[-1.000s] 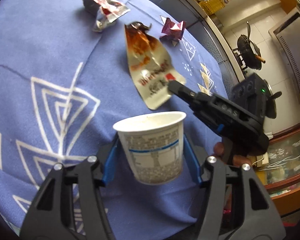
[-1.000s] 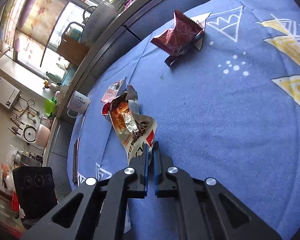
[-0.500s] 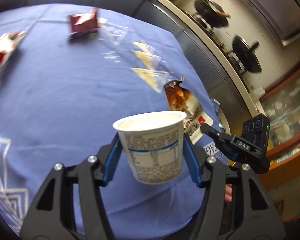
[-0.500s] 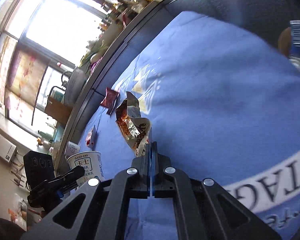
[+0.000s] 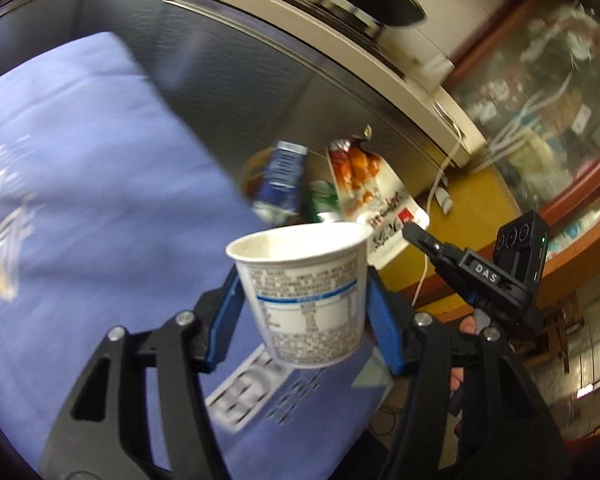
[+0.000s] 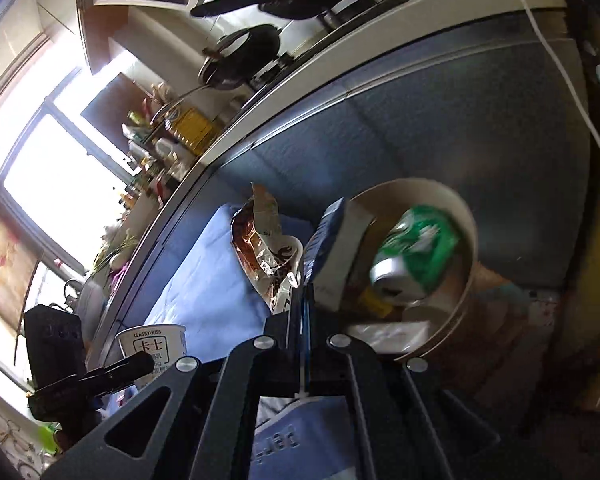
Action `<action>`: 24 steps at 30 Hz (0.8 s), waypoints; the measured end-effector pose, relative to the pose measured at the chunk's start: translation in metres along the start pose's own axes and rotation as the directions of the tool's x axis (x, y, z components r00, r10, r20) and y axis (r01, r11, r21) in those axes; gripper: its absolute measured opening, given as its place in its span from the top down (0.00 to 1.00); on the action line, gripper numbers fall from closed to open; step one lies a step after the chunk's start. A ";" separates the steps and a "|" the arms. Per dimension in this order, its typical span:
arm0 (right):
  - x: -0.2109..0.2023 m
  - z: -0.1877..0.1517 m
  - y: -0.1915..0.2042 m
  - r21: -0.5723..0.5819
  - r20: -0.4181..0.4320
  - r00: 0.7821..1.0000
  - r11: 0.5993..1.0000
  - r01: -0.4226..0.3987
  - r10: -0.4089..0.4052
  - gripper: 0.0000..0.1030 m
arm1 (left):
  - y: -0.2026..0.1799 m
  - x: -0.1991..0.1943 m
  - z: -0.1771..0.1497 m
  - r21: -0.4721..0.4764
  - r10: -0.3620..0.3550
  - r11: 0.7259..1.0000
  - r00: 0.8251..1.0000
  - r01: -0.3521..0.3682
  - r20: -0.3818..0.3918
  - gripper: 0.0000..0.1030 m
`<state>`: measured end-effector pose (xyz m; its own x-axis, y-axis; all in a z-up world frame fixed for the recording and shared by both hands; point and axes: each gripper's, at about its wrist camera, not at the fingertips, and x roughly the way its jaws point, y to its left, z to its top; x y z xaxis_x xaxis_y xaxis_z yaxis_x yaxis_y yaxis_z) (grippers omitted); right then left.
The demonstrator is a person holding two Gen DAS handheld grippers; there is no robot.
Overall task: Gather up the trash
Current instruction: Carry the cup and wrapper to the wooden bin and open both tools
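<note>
Left wrist: left claw (image 5: pixel 302 292) is gripping white cup (image 5: pixel 305 292), hanging past the blue-clothed surface (image 5: pixel 80 184) edge.
Right wrist: right claw (image 6: pixel 305 304) is pinching snack wrapper (image 6: pixel 266 250) shut, just beside round bin (image 6: pixel 466 248) rim.

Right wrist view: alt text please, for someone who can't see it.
The shut right gripper pinches a crinkled snack wrapper near a round bin holding a blue carton and green packet. At lower left, the left gripper holds a white cup.
</note>
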<state>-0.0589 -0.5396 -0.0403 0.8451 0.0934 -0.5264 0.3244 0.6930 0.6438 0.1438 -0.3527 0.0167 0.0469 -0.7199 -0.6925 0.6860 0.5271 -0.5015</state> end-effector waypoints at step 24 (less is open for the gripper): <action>0.093 0.013 -0.037 -0.497 0.010 0.930 0.805 0.323 -0.367 1.00 | -0.043 0.184 0.036 0.153 0.144 0.982 0.965 -0.112 -0.220 0.45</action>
<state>0.0128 -0.5660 -0.1061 0.6714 -0.1749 -0.7202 0.3232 0.9436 0.0722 0.1489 -0.5245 -0.0704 -0.0155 -0.5194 -0.8544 0.7794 0.5290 -0.3357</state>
